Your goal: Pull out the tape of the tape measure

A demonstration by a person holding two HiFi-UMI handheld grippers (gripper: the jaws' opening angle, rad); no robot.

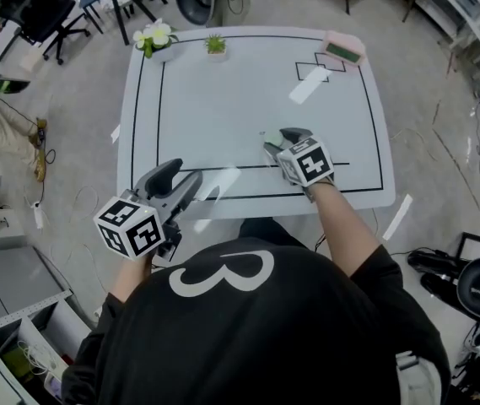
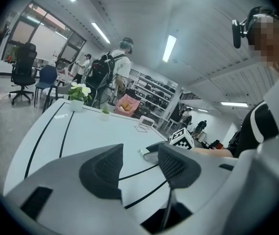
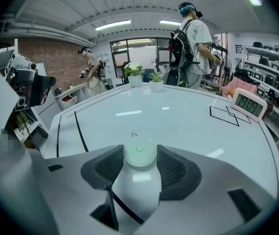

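A small round pale-green tape measure (image 3: 139, 153) stands on the white table (image 1: 223, 99) near its front edge, right of centre. My right gripper (image 3: 140, 159) has both ribbed pads against the measure's sides; in the head view that gripper (image 1: 278, 140) points away from me. A small metal tab (image 3: 134, 134) sticks out just beyond the measure. In the left gripper view the tape measure (image 2: 148, 154) shows as a pale lump under the right jaws. My left gripper (image 1: 185, 178) hovers at the table's front left edge, open, with nothing between its pads (image 2: 104, 169).
A white flower pot (image 1: 157, 39) and a small green plant (image 1: 215, 45) stand at the far left of the table, a pink digital timer (image 1: 343, 51) at the far right corner. Black lines mark the tabletop. Office chairs and people stand beyond the table.
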